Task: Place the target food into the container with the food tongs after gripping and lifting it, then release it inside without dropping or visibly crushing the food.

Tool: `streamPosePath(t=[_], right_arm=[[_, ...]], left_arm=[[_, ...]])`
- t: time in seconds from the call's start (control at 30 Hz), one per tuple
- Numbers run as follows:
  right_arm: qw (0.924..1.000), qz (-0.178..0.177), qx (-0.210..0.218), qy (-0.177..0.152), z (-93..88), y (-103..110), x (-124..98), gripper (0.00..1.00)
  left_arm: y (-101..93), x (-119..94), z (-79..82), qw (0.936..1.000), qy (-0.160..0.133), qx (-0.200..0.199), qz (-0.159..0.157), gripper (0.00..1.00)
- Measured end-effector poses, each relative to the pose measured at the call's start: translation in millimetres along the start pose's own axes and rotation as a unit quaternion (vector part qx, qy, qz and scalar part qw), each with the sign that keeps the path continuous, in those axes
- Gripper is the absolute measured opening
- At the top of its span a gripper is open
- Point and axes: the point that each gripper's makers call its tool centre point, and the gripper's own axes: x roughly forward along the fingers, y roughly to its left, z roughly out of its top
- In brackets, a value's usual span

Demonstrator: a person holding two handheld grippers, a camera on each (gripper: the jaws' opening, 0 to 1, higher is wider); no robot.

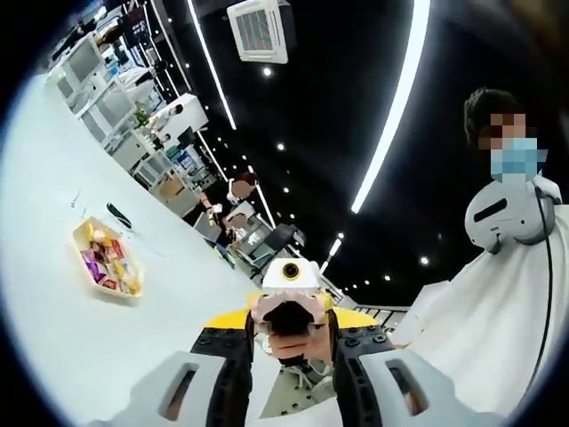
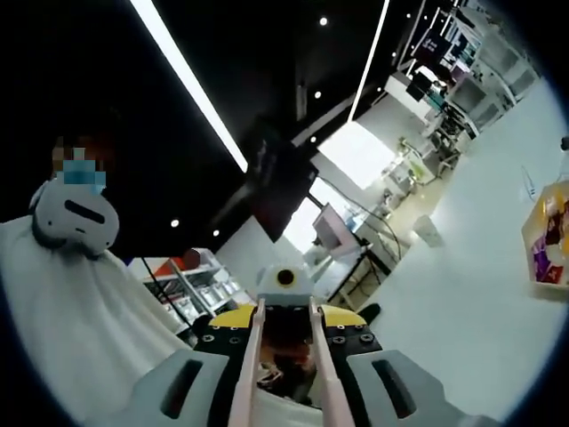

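Both grippers were raised and tilted well up off the bench (image 1: 80,347), their cameras facing a person in a white smock (image 1: 498,329) under a dark ceiling with strip lights (image 1: 396,98).

Left gripper (image 1: 289,325): jaws drawn close, pinching a pinkish-beige piece, apparently the handle end of the food tongs (image 1: 286,311), with a dark opening at its middle. I could not make out the working tips.

Right gripper (image 2: 284,356): jaws standing close on either side of two slim pink tong arms (image 2: 253,356), which ran forward between them. The arms looked held, but actual contact could not be confirmed from this view.

Container: a shallow yellow tray (image 1: 78,233) lay on the white bench, far left in the left gripper view. It held mixed pieces, purple, red and yellow, possibly wrapped snacks; too small to identify. In the right gripper view its edge (image 2: 533,233) appeared at the far right. Near it lay a dark slim object (image 1: 118,214), unidentified.

Target food: not clearly picked out; nothing was seen between the tong tips.

Handling judgement: the pieces look small and light, perhaps slippery if wrapped. I would take one across its broad middle, squeezing only until it stops sliding, since the thin tong arms will flex.
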Motion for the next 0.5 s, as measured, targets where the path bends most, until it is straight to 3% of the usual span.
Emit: streamPosePath(t=[0.13, 0.5], right_arm=[[0.9999, -0.001, 0.01, -0.004, -0.5, -0.3, 0.8, 0.25], [0.9997, -0.008, 0.023, -0.002, -5.6, -1.8, -4.1, 0.25]], left_arm=[[0.4, -1.6, 0.9, 0.9998, -0.001, -0.019, -0.004, 0.27], [-0.9, -0.2, -3.9, 0.9998, 0.003, -0.017, -0.004, 0.25]])
